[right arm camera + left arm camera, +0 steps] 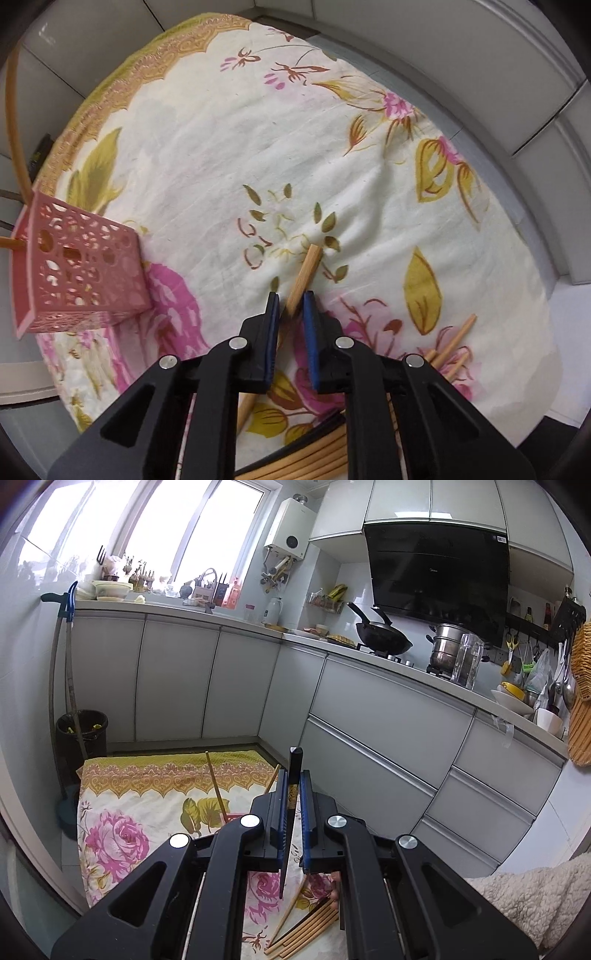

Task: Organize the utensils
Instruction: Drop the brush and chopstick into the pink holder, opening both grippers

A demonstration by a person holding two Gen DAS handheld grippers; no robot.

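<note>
Left wrist: one dark chopstick [291, 812] between fingers [282, 805].

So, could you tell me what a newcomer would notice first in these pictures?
Probably the floral cloth covering the table, with the pink perforated basket at its left edge. Next, each claw pinching one chopstick: the left claw a dark chopstick, the right claw a bamboo chopstick.
</note>
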